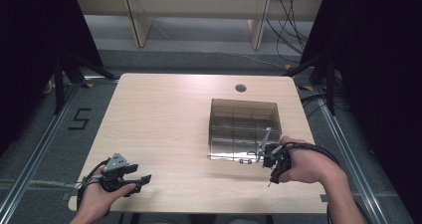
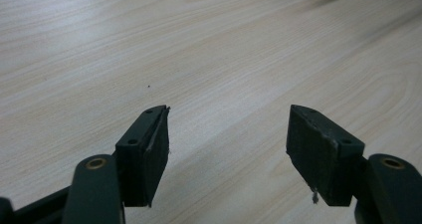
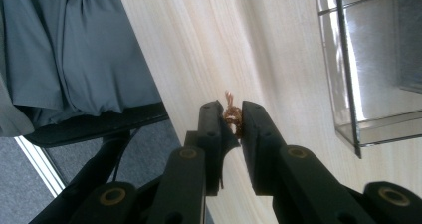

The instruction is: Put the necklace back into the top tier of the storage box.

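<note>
My right gripper [image 3: 232, 107] is shut on a small frayed brown tuft [image 3: 231, 115], which pokes out just past the pads. In the high view this gripper [image 1: 271, 178] sits by the near right corner of a smoky clear compartment box [image 1: 244, 129], its tips pointing toward the table's front edge. The box's corner [image 3: 378, 84] is also in the right gripper view, at the right. Near the front left corner of the table, my left gripper [image 1: 142, 179] lies low; its jaws stand wide open [image 2: 229, 119] over bare wood, with nothing between them.
The light wooden table [image 1: 164, 119] has a round cable hole [image 1: 241, 88] at its far side. Past the table's front edge, grey clothing [image 3: 84, 50] and a dark chair part [image 3: 94, 127] are in the right gripper view. Dark frames stand on both sides.
</note>
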{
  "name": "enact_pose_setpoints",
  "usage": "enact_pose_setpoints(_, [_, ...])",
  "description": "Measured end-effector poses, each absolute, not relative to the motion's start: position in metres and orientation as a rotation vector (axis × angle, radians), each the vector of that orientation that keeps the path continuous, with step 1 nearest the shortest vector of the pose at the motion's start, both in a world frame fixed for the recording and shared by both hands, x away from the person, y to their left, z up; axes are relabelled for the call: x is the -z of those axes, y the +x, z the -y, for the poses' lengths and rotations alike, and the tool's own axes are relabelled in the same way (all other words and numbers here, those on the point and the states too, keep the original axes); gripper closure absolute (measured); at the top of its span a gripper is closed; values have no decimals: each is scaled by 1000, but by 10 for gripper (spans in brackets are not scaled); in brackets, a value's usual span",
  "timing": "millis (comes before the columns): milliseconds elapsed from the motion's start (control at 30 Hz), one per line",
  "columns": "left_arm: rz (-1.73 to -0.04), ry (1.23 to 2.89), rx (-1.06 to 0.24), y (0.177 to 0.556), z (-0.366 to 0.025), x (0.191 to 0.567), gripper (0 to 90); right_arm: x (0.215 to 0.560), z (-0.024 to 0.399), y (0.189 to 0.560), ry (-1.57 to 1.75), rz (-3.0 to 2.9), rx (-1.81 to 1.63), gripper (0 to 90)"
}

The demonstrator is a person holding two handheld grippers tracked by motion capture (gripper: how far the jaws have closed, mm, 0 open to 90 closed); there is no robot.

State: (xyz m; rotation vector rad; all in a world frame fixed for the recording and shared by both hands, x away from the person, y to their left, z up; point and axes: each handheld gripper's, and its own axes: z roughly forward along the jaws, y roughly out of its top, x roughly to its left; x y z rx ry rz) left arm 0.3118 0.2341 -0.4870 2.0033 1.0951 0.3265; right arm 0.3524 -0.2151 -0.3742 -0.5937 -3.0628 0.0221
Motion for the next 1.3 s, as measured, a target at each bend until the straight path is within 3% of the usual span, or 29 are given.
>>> enact_pose_setpoints(1300, [-1096, 2007, -324, 312, -234, 487, 327, 348, 220, 368, -604, 3083, 8, 796])
